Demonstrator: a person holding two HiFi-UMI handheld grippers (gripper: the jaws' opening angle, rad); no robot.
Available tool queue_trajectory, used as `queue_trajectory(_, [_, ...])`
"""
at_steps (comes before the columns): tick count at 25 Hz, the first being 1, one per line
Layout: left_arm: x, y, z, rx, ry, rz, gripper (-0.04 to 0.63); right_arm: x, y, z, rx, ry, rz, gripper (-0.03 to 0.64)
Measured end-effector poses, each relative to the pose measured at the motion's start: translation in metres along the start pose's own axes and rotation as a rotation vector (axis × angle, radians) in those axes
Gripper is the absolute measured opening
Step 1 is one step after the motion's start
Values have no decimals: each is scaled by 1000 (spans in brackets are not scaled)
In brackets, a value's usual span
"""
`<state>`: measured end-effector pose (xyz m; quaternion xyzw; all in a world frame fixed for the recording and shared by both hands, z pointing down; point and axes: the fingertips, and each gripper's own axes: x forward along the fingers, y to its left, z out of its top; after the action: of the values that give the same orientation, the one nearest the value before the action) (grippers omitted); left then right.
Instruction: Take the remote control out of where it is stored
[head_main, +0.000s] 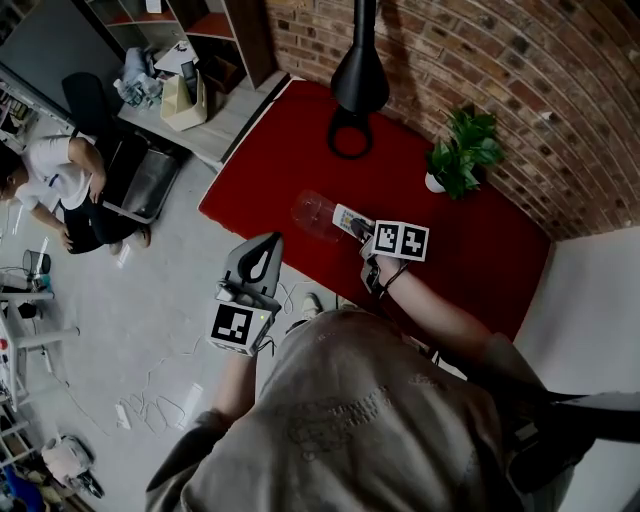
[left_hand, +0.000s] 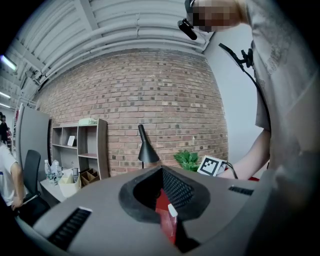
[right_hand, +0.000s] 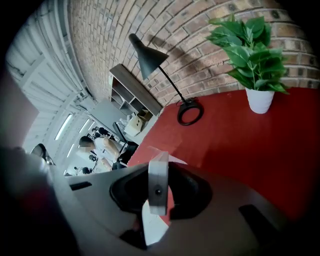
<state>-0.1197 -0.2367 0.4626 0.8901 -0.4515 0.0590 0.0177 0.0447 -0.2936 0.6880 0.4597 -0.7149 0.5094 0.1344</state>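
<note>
Center frame, the right tool (head_main: 362, 232) clamps a slim, pale-grey remote control (right_hand: 158, 186) edge-on above the red desk (head_main: 470, 262), next to a clear pouch (head_main: 314, 212). The left tool (head_main: 262, 262), lower left, is closed and empty. The shirt print is unreadable.

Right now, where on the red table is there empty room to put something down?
Bare red table lies between the potted plant and the right gripper, and between the lamp base and the clear bag. It is crowded around the bag, where the gripper holds the remote control.
</note>
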Motion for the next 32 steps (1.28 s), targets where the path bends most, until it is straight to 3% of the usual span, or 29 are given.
queue_trajectory(9, [5, -3, 1, -1, -4, -29, 5, -28, 29, 39, -86, -110, 50, 81])
queue_trajectory(18, [8, 6, 10, 1, -26, -24, 5, -65, 67, 91, -331, -293, 55, 81])
queue_trajectory(25, [13, 16, 18, 11, -44, -23, 5, -112, 109, 131, -593, -552, 62, 81])
queue_trajectory(29, [11, 22, 32, -43, -56, -17, 5, -142, 134, 143, -736, -697, 65, 81])
queue_trajectory(32, [12, 26, 52, -28, -109, -19, 5, -169, 152, 148, -806, -791, 75, 81])
